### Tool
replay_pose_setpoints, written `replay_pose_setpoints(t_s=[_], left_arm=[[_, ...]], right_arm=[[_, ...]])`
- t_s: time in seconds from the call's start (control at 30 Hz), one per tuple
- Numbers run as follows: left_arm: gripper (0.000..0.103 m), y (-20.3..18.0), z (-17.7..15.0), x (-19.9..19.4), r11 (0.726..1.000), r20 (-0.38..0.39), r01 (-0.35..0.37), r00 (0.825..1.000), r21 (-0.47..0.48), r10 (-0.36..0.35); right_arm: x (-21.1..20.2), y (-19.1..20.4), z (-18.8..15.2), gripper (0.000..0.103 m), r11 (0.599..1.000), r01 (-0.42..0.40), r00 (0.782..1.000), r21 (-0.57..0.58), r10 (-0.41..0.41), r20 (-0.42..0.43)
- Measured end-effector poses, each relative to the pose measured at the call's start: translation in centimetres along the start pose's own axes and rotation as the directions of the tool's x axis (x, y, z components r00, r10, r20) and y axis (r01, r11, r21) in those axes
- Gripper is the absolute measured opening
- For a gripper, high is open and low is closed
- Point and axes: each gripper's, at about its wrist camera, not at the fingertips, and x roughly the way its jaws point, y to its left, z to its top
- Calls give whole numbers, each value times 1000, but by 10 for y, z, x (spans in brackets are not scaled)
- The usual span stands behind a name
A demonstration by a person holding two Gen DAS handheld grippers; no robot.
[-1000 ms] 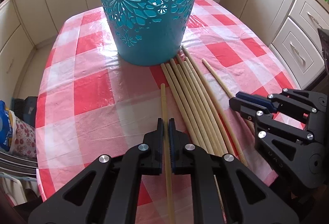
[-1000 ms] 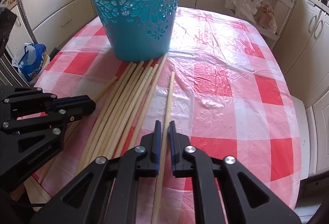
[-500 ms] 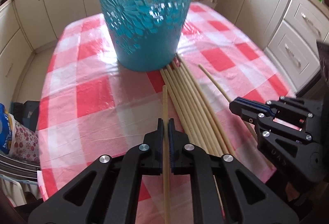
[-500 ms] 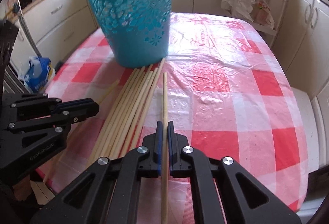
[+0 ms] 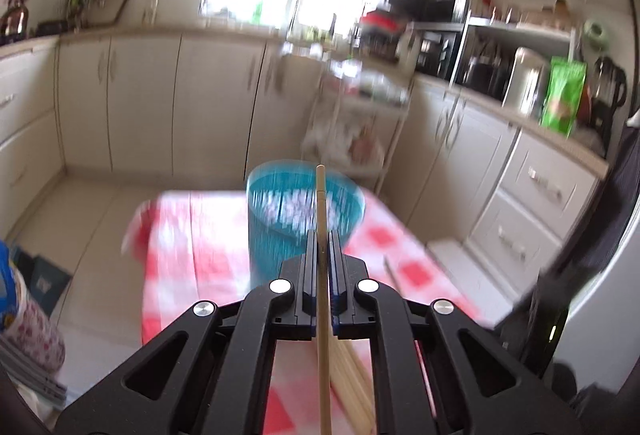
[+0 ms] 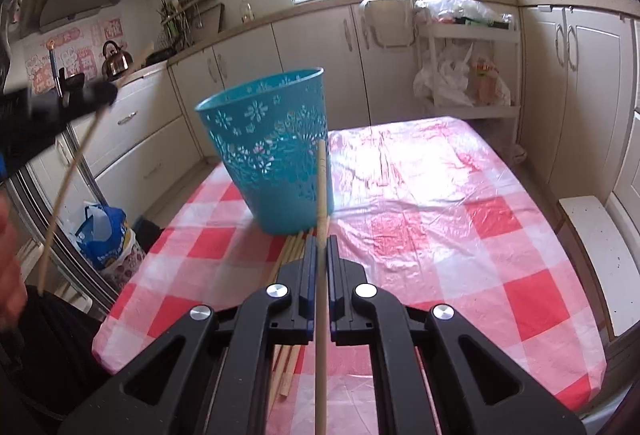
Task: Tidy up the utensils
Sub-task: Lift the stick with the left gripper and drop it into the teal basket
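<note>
The teal basket (image 6: 276,151) stands on the checked table (image 6: 460,235), and I cannot see into it. Most sticks (image 6: 290,255) lie at its foot. My left gripper (image 5: 321,235) and right gripper (image 6: 320,241) each clamp one stick, lifted but not yet dropped in.

A red-and-white checked cloth (image 6: 500,243) covers the tabletop in a kitchen of cream cabinets (image 6: 304,47), with a kettle (image 6: 116,59) by the stove, a white trolley (image 6: 472,31) holding plastic bags, and a green packet (image 5: 563,95).
</note>
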Motion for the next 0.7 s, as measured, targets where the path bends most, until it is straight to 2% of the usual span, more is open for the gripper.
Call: replay_pose_setpoints(t_s=[0.1,0.27,0.43,0.57,0.7], left_arm=[[5,-3,23,8,1000,51,1,999,17,-1],[4,-9,59,41,1000,125,1,992,13,-3],[4,-11,91,72,1000,225,-18,974,-15,21],[5,-9,103,102,998,282,-32,958,-48,44],[5,-7,104,131,995,280,-72,956,-63,87]], right_arm=[[-3,-3,1,6,1000,0,1000,16,0,16],[-1,-8,1,6,999,-4,1000,39,3,25],[-2,-8,1,6,999,-3,999,34,1,40],[-1,-11,2,6,999,-6,999,48,4,44],[0,-13,3,6,998,-10,999,58,8,45]])
